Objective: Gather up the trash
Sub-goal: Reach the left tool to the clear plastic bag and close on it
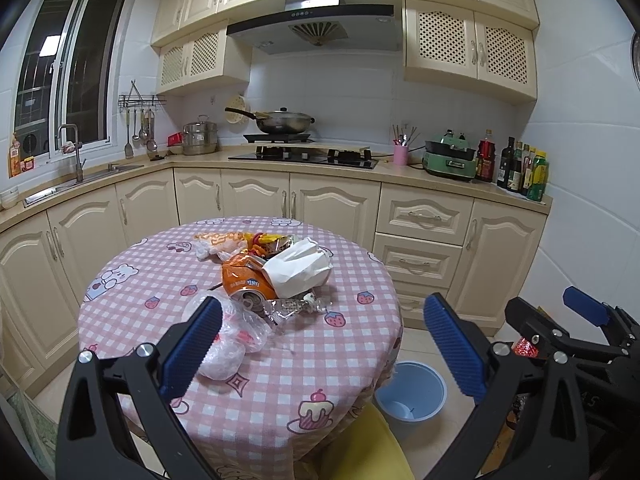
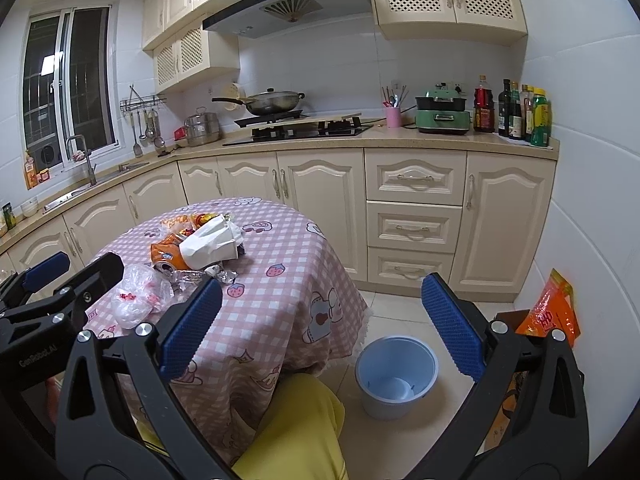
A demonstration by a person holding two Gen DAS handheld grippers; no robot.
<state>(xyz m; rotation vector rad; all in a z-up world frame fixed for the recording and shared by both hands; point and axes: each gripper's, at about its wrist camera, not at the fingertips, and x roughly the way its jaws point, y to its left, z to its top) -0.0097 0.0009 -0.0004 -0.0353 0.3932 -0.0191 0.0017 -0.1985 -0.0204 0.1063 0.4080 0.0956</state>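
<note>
A round counter under a pink-checked cartoon cloth (image 1: 256, 376) fills mid-frame — heaped on it: crushed orange soda can (image 1: 244, 280), white paper bag (image 1: 298, 266), clear plastic bags (image 1: 230, 340), crinkled wrappers (image 1: 294, 306).

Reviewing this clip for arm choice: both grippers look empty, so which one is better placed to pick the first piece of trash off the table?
Left, probably. The left gripper is open over the table, with the clear plastic bag beside its left finger. The right gripper, also open, points past the table's edge toward the blue bin.

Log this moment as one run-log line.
left gripper: open, empty | right gripper: open, empty | trash pile: on table, untouched | blue bin: on floor, nearly empty
</note>
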